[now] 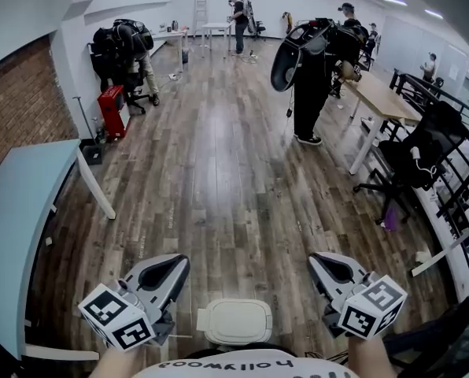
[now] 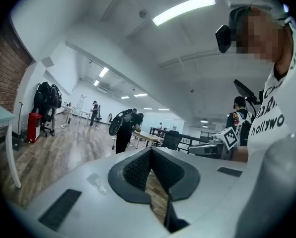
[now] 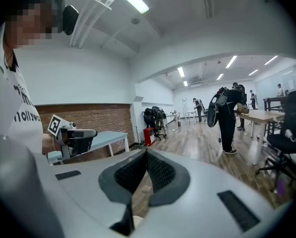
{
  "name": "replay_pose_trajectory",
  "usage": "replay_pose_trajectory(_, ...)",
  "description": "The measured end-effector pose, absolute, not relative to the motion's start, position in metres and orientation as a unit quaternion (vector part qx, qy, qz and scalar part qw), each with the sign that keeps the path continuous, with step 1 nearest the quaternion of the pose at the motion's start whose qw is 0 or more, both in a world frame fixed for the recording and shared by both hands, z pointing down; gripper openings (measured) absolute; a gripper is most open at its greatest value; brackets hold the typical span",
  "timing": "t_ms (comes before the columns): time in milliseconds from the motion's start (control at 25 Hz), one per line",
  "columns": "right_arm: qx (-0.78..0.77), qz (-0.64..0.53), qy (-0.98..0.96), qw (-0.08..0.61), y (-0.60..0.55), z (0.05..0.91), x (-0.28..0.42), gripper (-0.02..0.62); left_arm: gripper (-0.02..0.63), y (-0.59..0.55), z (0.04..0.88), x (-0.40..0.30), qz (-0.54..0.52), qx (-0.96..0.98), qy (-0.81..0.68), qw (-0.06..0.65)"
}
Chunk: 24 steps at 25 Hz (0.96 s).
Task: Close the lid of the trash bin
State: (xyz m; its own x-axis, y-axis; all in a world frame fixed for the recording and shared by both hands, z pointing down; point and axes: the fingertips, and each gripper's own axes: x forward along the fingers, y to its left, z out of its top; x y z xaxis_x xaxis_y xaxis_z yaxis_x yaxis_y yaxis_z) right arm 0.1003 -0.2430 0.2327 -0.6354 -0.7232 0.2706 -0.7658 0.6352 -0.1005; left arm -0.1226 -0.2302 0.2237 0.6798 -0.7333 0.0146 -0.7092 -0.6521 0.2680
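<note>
The trash bin [image 1: 236,321] stands on the wood floor right below me, between my two hands; from above its white lid lies flat over it. My left gripper [image 1: 175,264] hovers to the bin's left and my right gripper [image 1: 323,260] to its right, both above floor level and apart from it. In the left gripper view the left gripper [image 2: 150,150] has its dark pads meeting at the tip with nothing between them. The right gripper [image 3: 146,152] looks the same, and a sliver of the pale bin [image 3: 133,222] shows below its jaws.
A pale blue table [image 1: 14,211] runs along the brick wall on my left. Ahead stand a person with a backpack [image 1: 309,77], a wooden desk [image 1: 384,97] and a black office chair [image 1: 423,164] on the right. A red box [image 1: 112,109] sits far left.
</note>
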Motion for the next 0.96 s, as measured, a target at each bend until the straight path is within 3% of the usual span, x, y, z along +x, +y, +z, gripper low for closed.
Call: replay_pose_trajectory(960,0.442,0.088,-0.886,0.105,-0.2409,0.2348,0.1012,0.009,0.006,-0.2247,0.2296,-0.1257,-0.032,0.910,-0.392,0.132)
